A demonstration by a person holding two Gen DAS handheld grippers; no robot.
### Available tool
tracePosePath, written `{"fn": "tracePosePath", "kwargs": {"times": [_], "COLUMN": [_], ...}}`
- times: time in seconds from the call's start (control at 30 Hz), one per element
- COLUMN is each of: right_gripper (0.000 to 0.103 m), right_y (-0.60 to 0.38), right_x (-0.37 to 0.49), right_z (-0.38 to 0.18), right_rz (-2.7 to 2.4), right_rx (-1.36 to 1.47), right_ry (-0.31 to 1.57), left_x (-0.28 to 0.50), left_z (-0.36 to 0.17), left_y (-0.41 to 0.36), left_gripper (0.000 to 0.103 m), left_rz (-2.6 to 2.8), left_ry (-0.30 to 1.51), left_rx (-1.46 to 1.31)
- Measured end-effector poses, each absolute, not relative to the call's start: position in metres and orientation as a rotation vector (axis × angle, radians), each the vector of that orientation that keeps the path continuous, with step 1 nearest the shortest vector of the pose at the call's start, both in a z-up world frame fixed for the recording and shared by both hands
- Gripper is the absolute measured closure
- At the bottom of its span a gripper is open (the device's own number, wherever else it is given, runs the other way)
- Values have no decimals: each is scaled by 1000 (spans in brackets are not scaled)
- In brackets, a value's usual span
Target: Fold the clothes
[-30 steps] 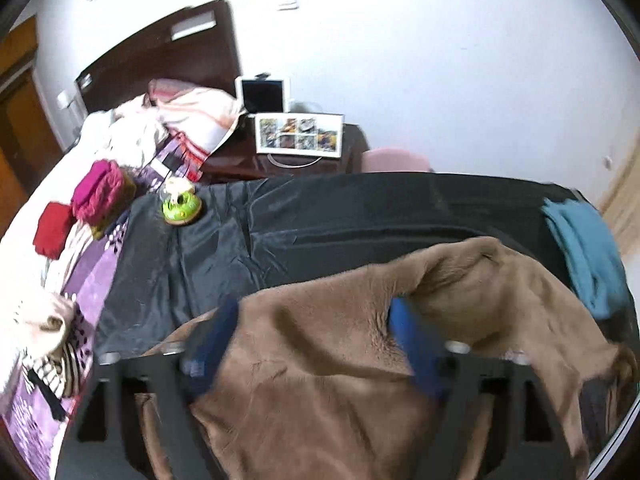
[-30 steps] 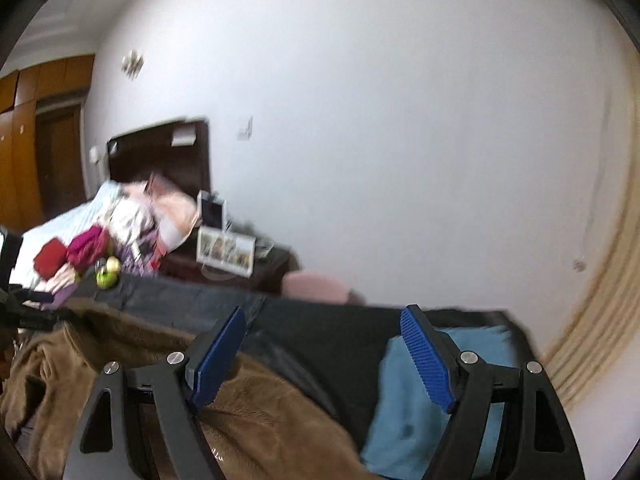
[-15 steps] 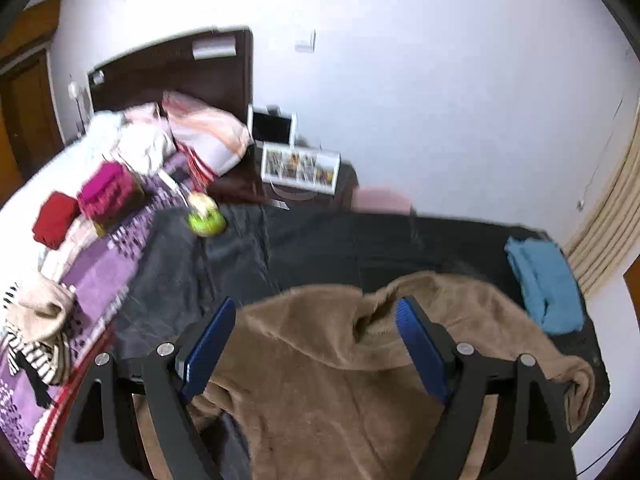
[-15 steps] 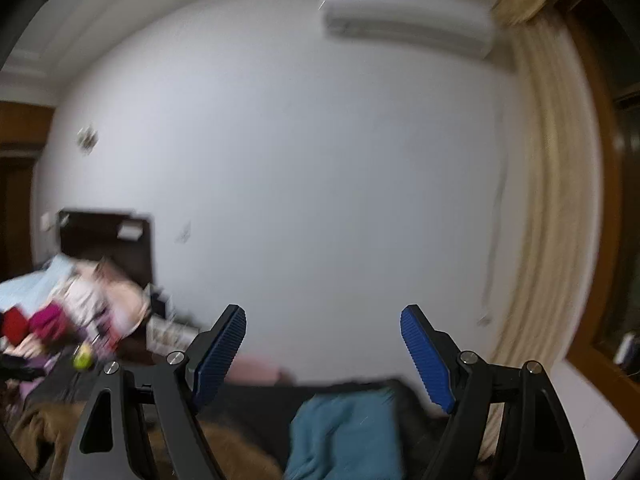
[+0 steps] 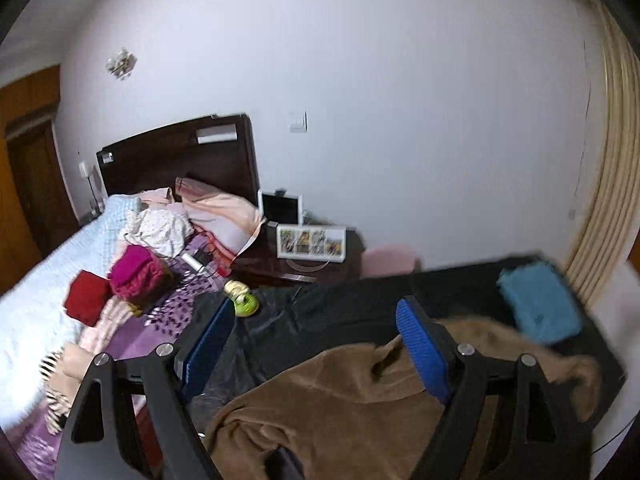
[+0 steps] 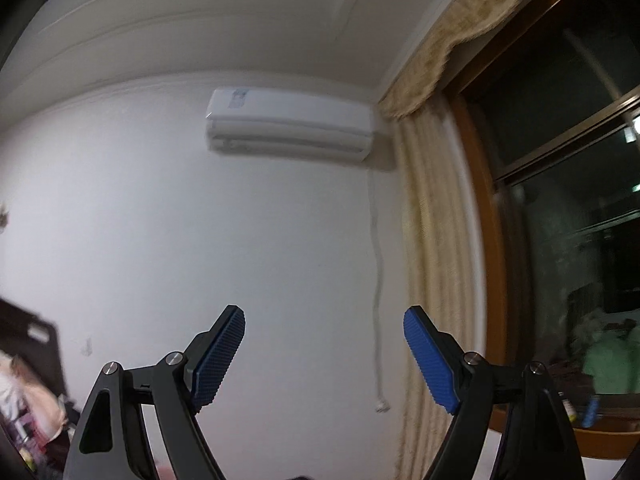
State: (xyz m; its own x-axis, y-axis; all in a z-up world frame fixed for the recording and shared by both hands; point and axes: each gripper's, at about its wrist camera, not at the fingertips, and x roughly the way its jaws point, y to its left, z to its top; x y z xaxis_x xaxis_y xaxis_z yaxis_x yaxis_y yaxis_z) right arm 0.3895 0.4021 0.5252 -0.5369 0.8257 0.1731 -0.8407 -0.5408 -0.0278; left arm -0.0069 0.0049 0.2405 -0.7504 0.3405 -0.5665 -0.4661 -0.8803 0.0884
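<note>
My left gripper (image 5: pixel 308 344) has its blue fingers (image 5: pixel 420 354) spread wide with nothing between them, tilted down over the table (image 5: pixel 360 300) draped in black cloth. The brown fleece garment (image 5: pixel 360 400) lies rumpled on that cloth below the fingers, and a folded teal towel (image 5: pixel 540 306) sits at the table's far right corner. A green toy (image 5: pixel 244 302) rests near the left edge, beside the bed (image 5: pixel 40 300). My right gripper (image 6: pixel 324 354) points up at the white wall and air conditioner (image 6: pixel 288 126); its jaws are opening, empty.
</note>
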Motion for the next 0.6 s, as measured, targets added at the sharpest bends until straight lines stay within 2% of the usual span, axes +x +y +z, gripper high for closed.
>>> {"fn": "tracePosePath", "kwargs": {"times": [0.17,0.27,0.4,0.6], "right_gripper": [19,19,19,19], "right_y": [443,464,463,450], "right_x": [290,215,122,30], "right_z": [457,397,309,188], "right_rz": [2333,2486,2630,2777], "right_rx": [-110,-325,-606,-962], "right_ry": [-150,-89,-118,-28], "left_x": [-50,-76,-103,-126], "left_z": [171,129,75,21], "left_y": [35,53,77,102], "left_gripper": [17,17,17,17], "left_rz": [2493,2438,2368,2300], "left_ry": [343,350,363,366], "left_rx": [-978,-1110,-1253,-1388]}}
